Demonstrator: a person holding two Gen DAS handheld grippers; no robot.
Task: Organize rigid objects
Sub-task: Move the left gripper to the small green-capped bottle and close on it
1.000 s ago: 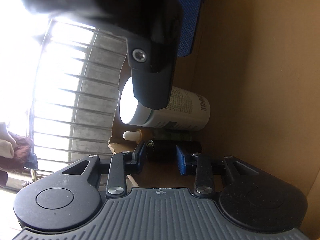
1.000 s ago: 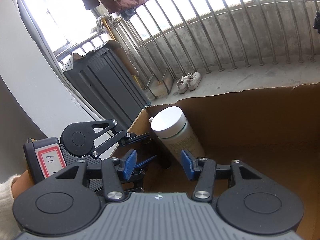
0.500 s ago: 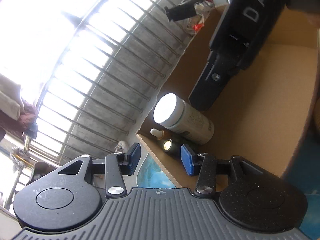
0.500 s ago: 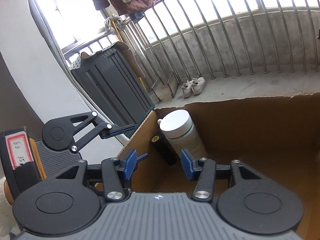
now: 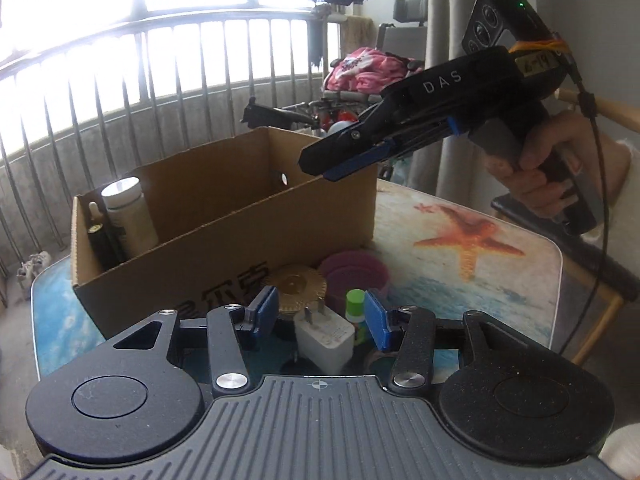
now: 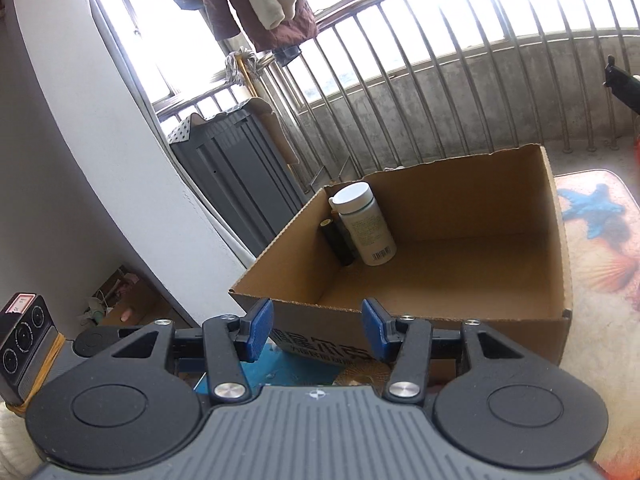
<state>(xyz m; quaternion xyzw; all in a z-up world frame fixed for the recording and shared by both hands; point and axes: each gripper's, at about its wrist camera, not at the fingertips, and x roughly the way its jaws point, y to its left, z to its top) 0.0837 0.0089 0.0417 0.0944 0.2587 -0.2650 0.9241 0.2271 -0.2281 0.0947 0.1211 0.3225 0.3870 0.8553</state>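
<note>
Cardboard box: white bottle and dark tube packed at its 10 o'clock corner. Unpacked, at 6 outside: gold lid, purple lids, white charger. Left gripper wide open around charger, gripping nothing; right gripper open, empty.

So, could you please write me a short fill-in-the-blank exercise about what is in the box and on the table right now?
1. The white-capped bottle stands in a ____ of the cardboard box.
2. The white plug adapter lies between the fingers of the ____ gripper.
3. The small bottle beside the adapter has a ____ cap.
4. Printed on the table mat is an orange ____.

Missing words: corner; left; green; starfish
</note>
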